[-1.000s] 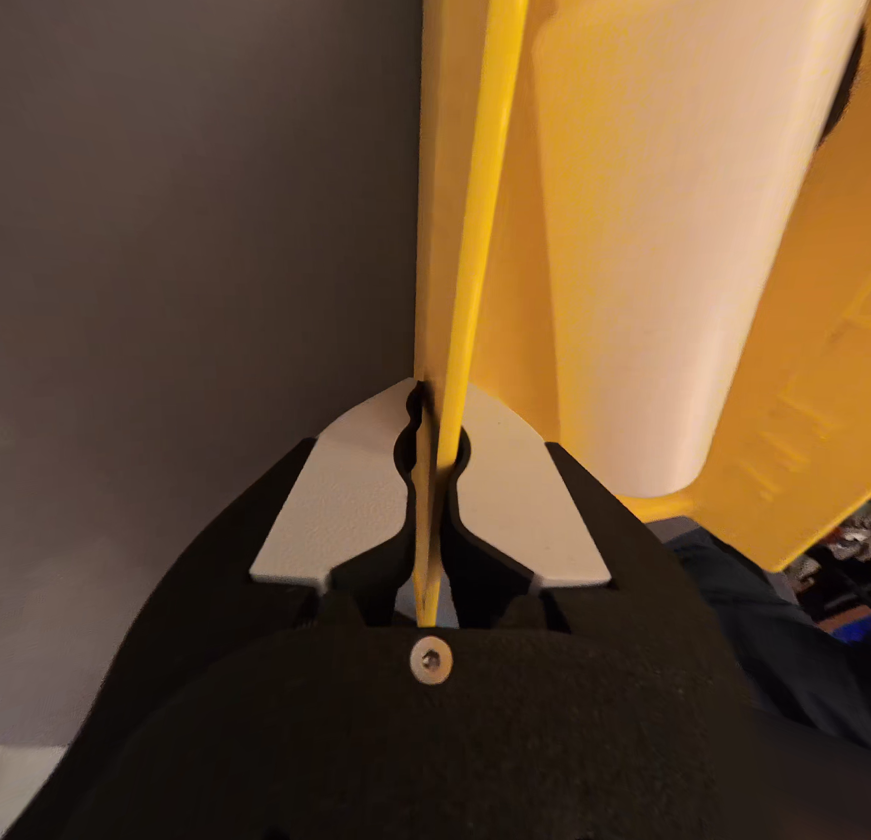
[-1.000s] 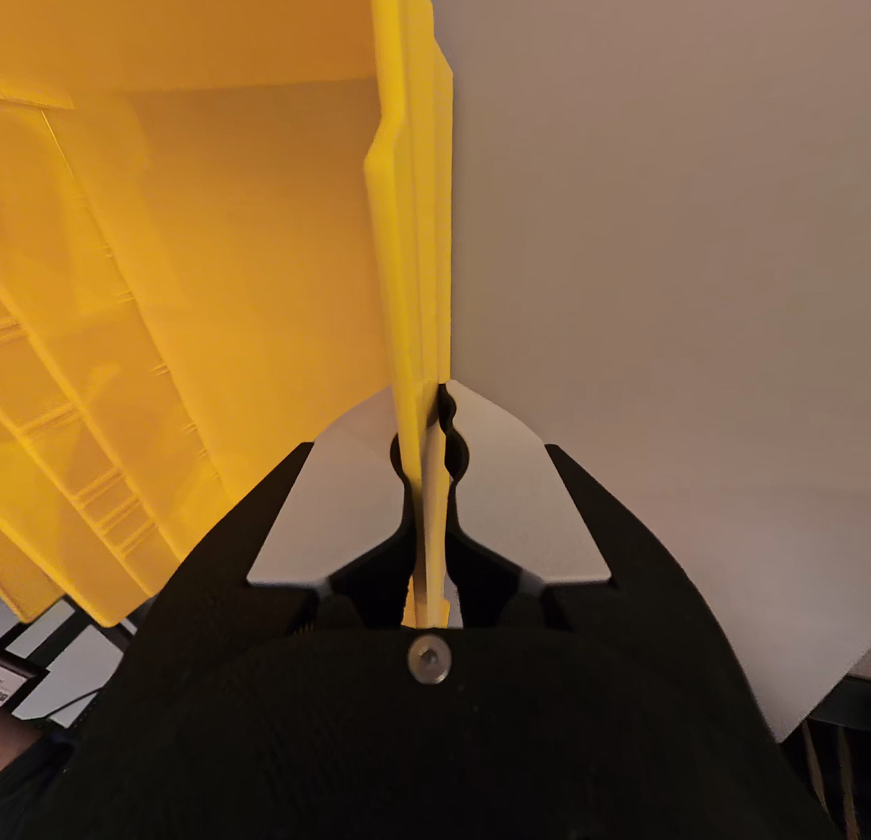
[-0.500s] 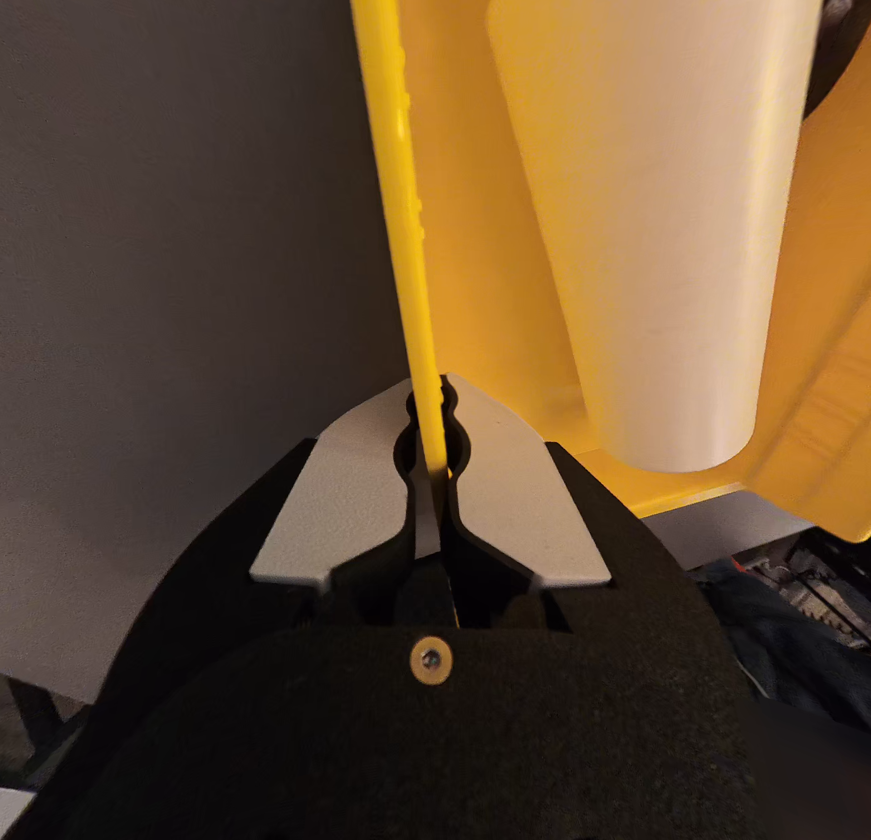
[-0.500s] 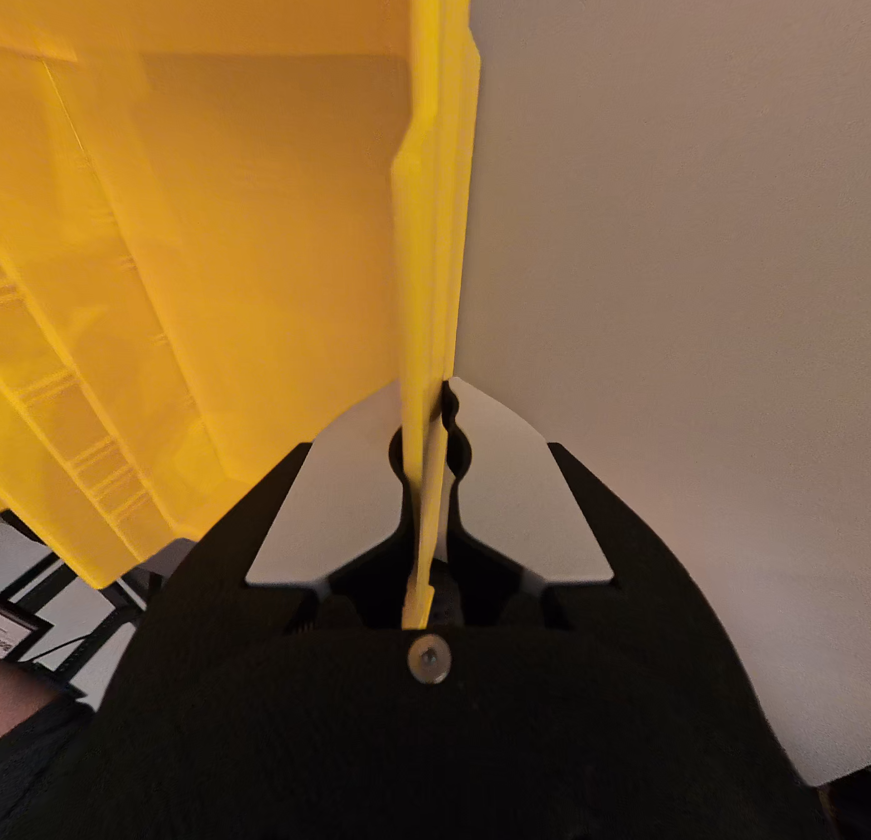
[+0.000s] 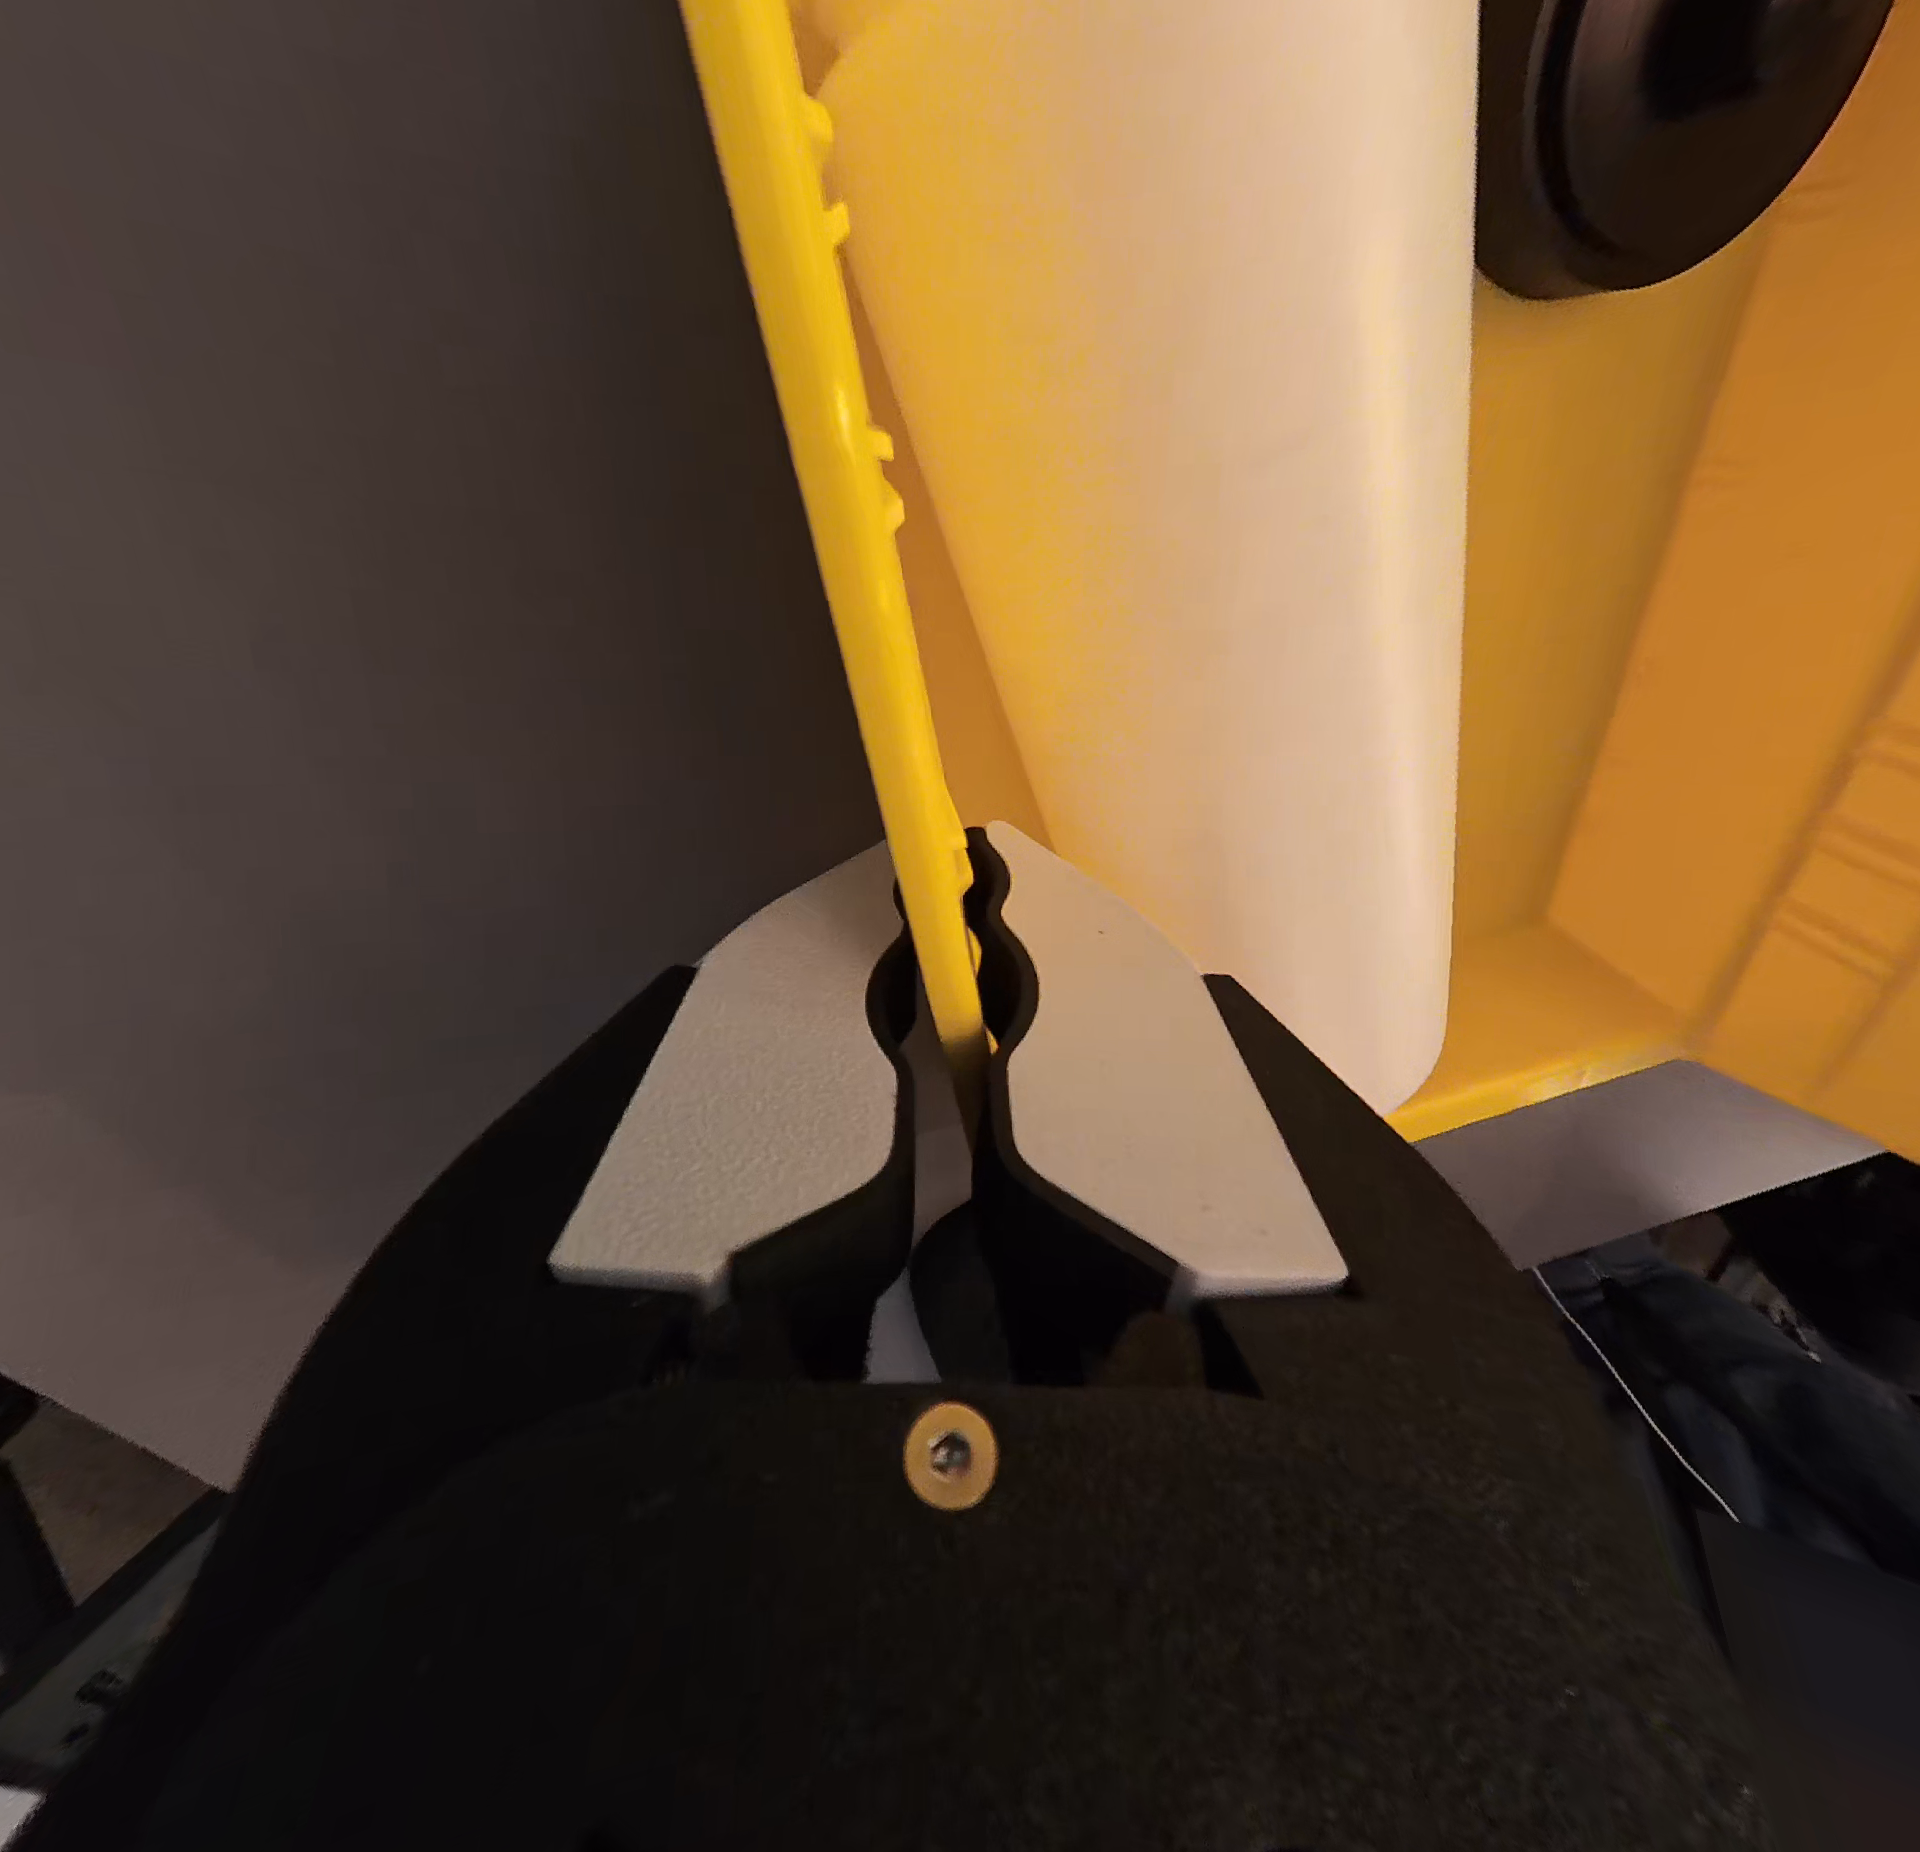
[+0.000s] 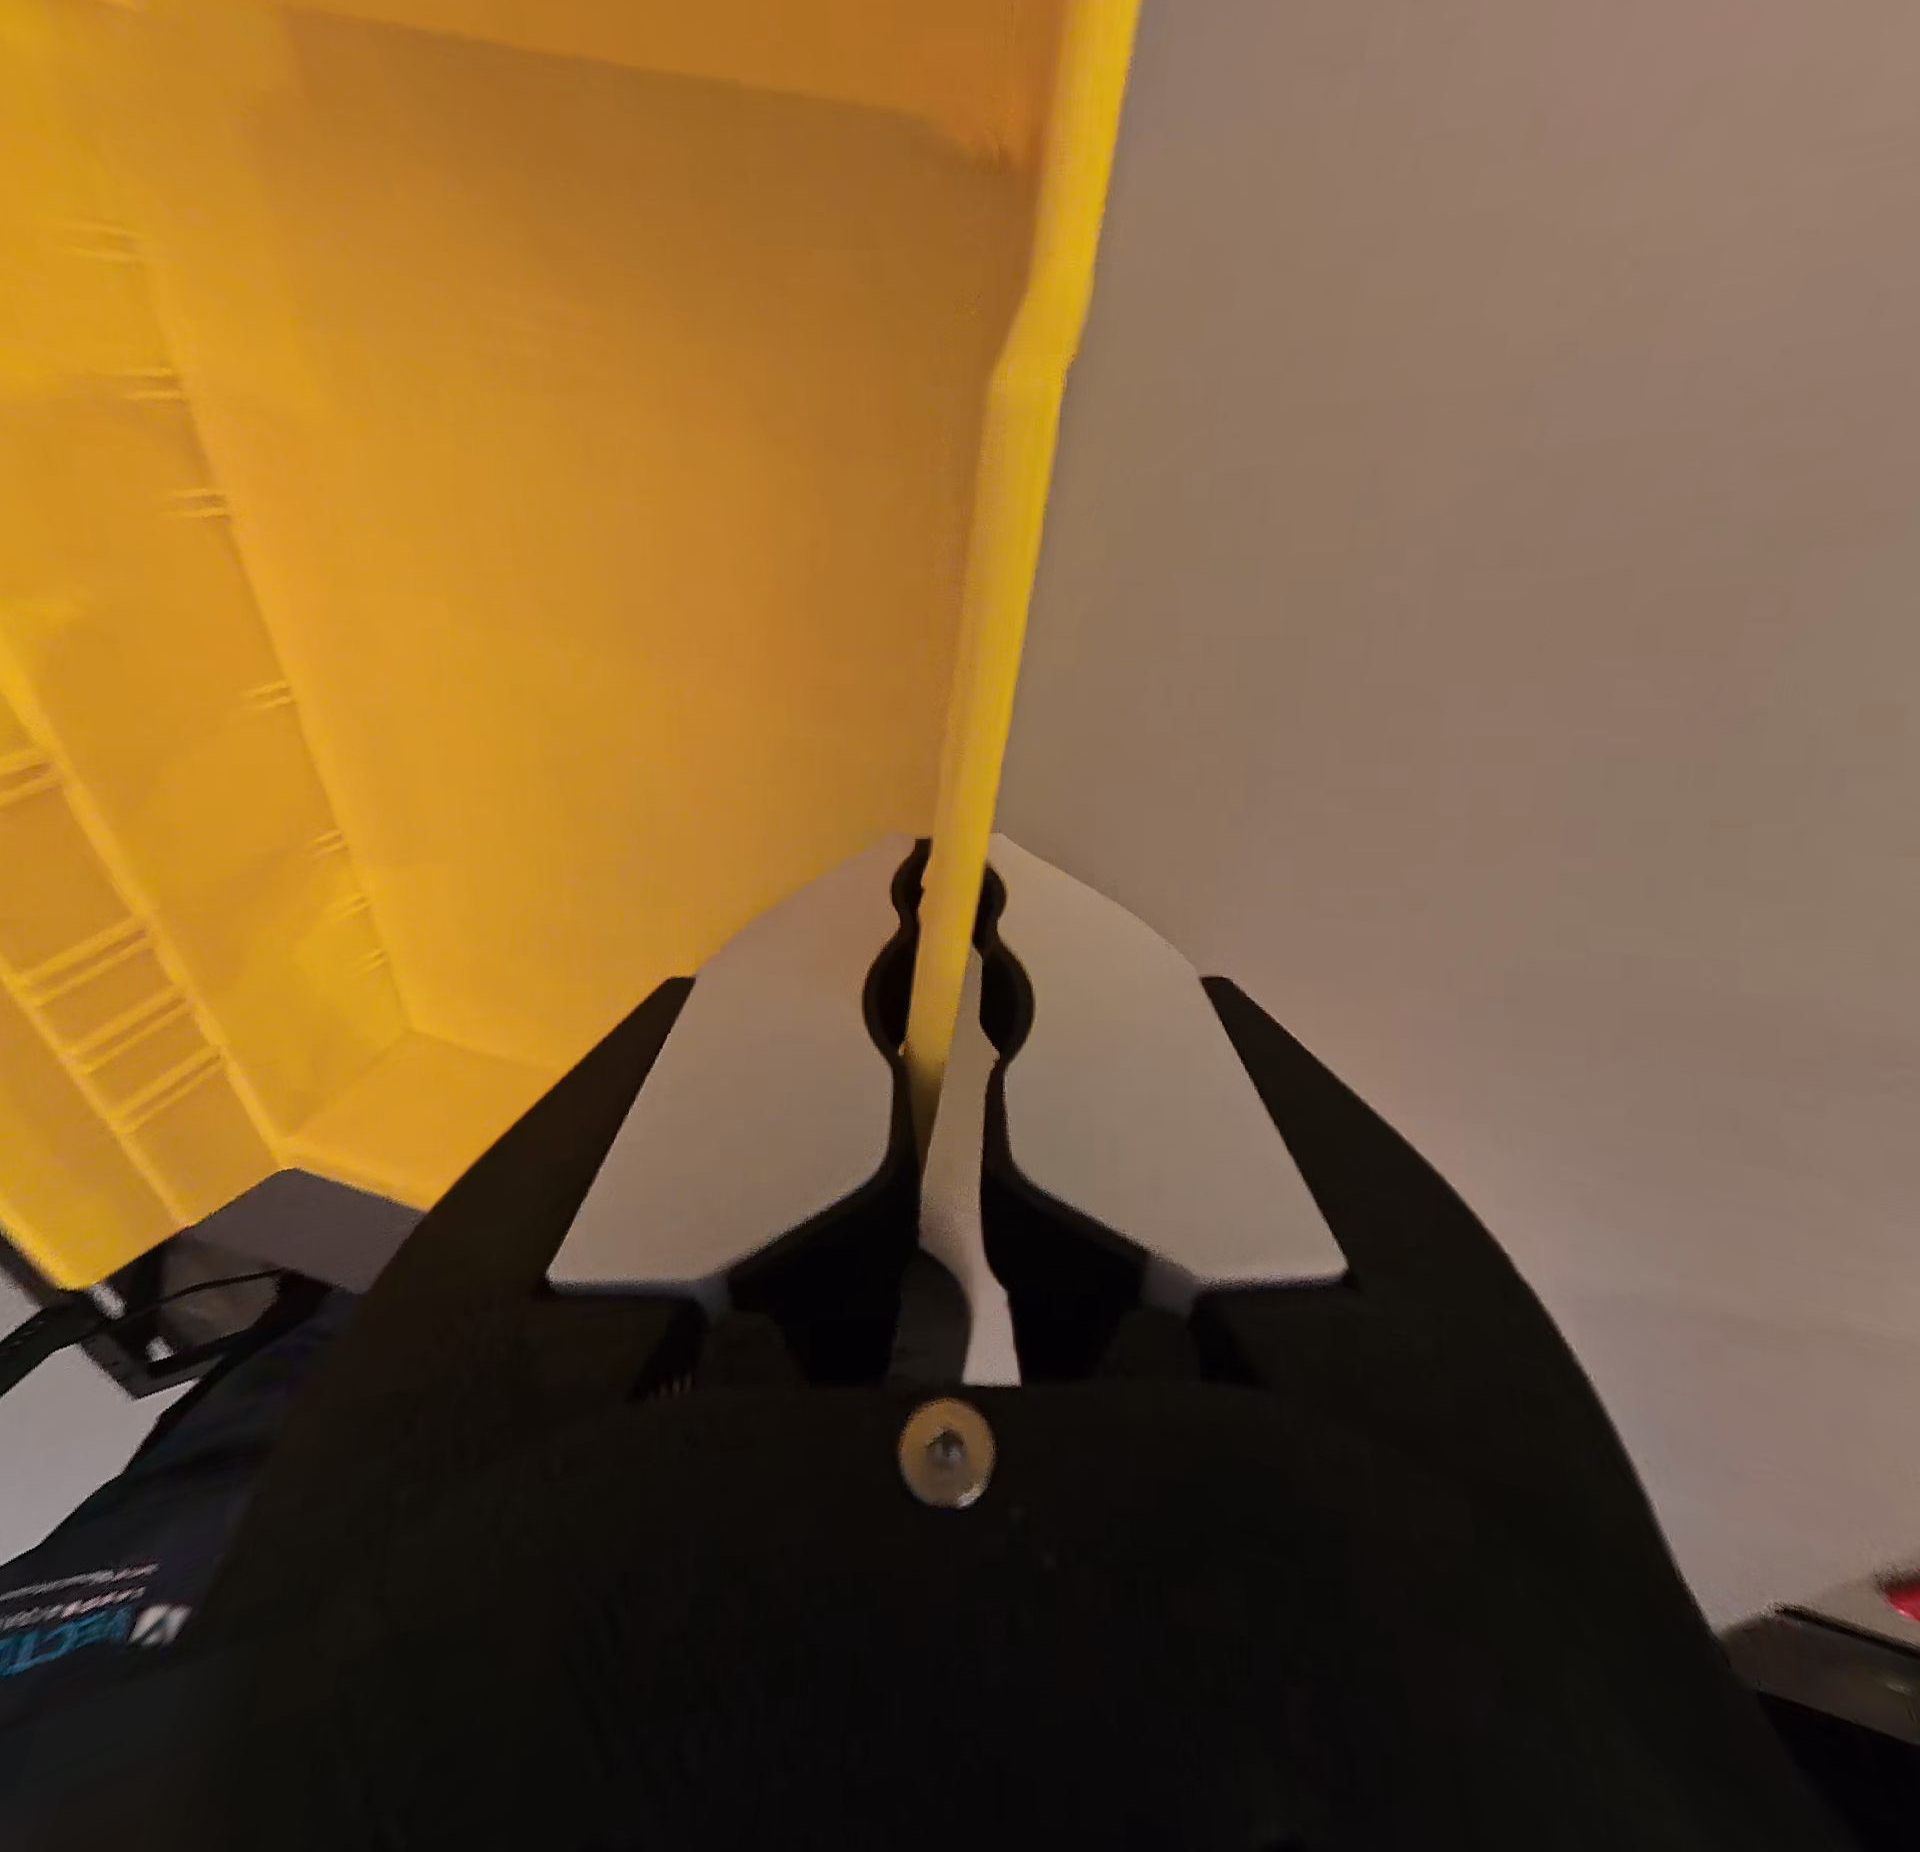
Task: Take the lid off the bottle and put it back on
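A white bottle (image 5: 1195, 452) lies inside a yellow plastic bin (image 5: 1621, 659), and its black lid (image 5: 1683, 109) shows at the top right of the left wrist view. My left gripper (image 5: 961, 846) is shut on the bin's thin left wall (image 5: 831, 400). My right gripper (image 6: 951, 852) is shut on the bin's right wall (image 6: 1049, 400). The right wrist view shows the bin's ribbed inside (image 6: 520, 452) but not the bottle.
The bin stands on a grey table (image 5: 364, 555), which also shows in the right wrist view (image 6: 1507, 555). The table's near edge runs just below both grippers. Dark cloth (image 5: 1714, 1387) and a black frame (image 6: 187, 1324) lie beyond the edge. There is about 60 centimeters between the tips of the two grippers.
Both grippers have drawn back along the bin walls, which now reach less deep between the jaws. The black lid has come into the left wrist view. More of the table edge shows.
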Available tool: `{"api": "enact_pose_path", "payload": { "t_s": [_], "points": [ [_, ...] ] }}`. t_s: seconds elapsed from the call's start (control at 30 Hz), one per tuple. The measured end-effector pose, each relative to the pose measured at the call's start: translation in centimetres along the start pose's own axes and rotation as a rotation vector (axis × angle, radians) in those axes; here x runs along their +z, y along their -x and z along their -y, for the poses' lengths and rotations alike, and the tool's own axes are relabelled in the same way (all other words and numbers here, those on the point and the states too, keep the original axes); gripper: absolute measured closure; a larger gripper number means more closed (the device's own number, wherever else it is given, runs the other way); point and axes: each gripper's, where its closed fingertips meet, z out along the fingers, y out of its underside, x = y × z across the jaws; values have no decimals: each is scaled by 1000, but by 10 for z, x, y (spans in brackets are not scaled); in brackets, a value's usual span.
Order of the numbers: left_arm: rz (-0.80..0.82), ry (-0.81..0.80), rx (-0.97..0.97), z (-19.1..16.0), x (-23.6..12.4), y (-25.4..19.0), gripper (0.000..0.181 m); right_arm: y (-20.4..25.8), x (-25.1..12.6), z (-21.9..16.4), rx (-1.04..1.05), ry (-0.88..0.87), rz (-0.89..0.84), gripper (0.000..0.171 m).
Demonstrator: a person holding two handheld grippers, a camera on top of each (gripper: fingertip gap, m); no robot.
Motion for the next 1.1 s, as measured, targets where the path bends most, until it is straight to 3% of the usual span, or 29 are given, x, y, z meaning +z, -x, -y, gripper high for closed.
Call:
{"api": "enact_pose_path", "payload": {
  "t_s": [0.7, 0.93, 1.1],
  "points": [
    [42, 14, 52, -6, -1, 5, 175, -7, -1, -4, -136, 7, -79, 162],
    [-16, -5, 24, -16, -2, 12, 176, -5, 1, -11, -158, 33, -88, 162],
    [-51, -88, 28, -13, -12, 9, 172, 1, 0, -13, -151, -1, -36, 146]
  ]
}}
